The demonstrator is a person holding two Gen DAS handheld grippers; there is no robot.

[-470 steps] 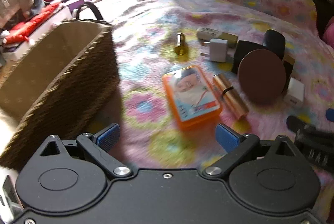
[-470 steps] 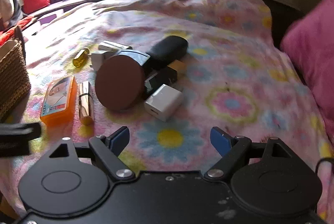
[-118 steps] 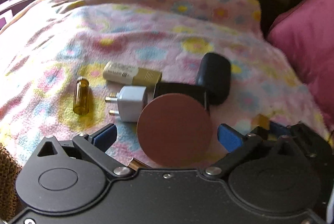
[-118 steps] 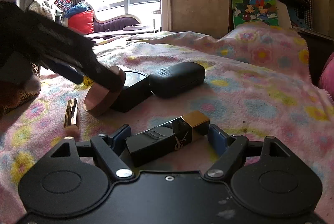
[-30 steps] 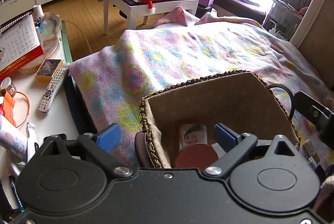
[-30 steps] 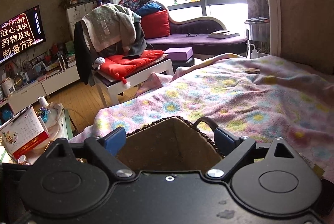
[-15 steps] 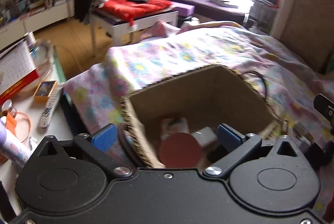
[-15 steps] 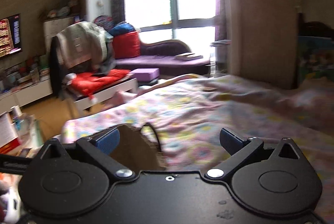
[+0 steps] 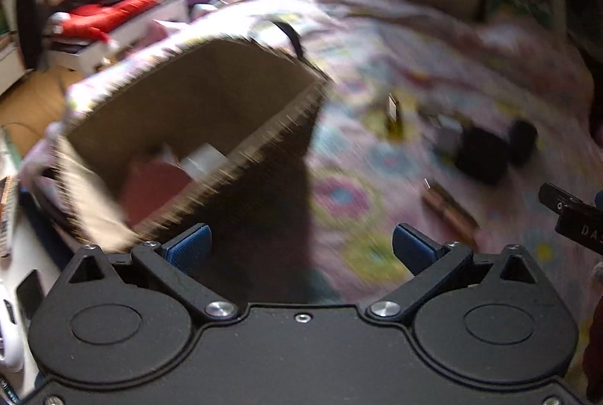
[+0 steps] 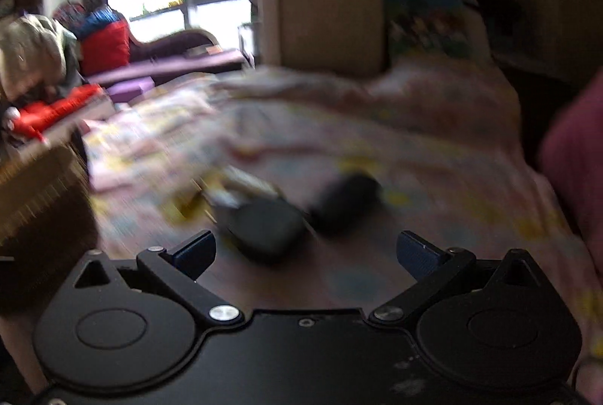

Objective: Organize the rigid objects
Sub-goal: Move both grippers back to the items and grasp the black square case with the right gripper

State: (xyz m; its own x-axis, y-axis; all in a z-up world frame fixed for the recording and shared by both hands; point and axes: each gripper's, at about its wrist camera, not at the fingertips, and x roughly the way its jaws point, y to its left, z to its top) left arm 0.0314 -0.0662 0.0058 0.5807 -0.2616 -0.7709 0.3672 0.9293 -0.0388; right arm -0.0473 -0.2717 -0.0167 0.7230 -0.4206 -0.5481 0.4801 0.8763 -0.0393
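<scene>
Left wrist view shows my left tongs spread wide with nothing between the blue pads, hanging just past the near wall of the woven basket, which fills the upper left of the frame. Inside it I make out a reddish round disc and something white lying against the bottom, blurred; I take them as items already sorted. On the flowered bed, right of centre, the rest waits loose: a small amber bottle, a black block, a dark oval case just beside it, and a copper-coloured tube lower down. Everything is smeared, so finer detail is beyond me.

Right wrist view has my right tongs released too, empty, aimed over the black block and the oval case at frame centre. I judge that pairing deliberate: each tool faces its nearest pickup.
</scene>
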